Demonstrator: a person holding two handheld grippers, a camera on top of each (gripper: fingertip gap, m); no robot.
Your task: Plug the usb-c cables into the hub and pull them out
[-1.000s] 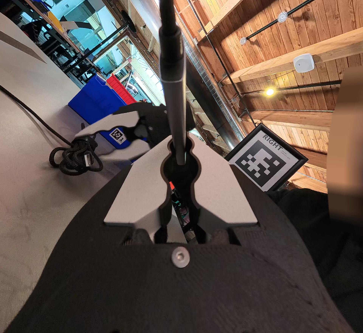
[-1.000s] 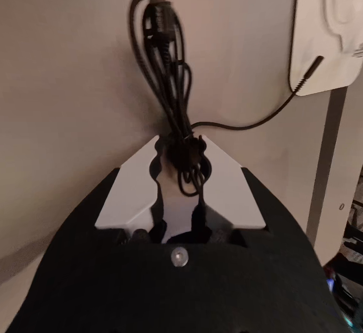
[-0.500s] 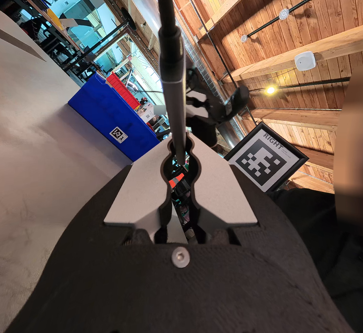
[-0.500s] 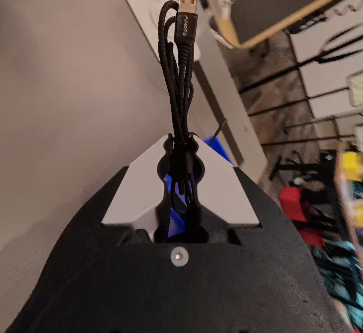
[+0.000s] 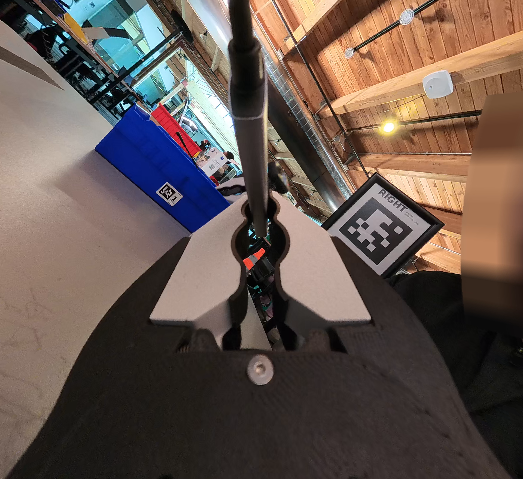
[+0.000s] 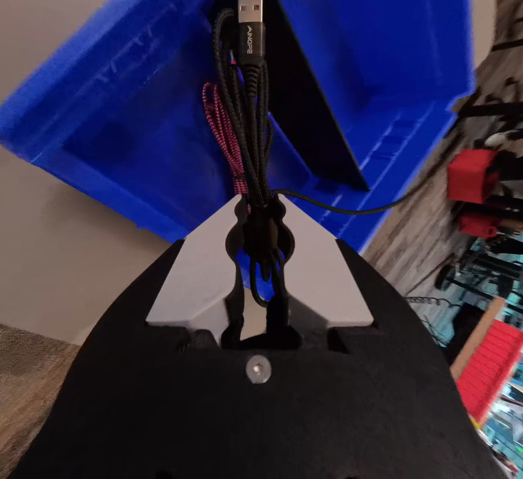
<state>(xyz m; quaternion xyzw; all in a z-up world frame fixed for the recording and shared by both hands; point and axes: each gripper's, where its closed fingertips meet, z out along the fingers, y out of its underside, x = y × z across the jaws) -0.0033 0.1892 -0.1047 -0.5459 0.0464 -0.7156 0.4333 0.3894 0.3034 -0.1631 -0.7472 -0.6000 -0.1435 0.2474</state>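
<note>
Two grippers clamp hub (image 5: 249, 137) and lettered cable (image 6: 249, 114) (bundled).

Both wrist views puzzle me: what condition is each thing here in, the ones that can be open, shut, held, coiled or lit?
Left gripper: shut on the slim dark grey hub.
Slim dark grey hub: held edge-on, its black lead running up out of view.
Right gripper: shut on the bundled black braided cable.
Bundled black braided cable: coiled, metal plug pointing up, unplugged.
Blue plastic bin: open-topped.
Ceiling lamp: lit.
</note>
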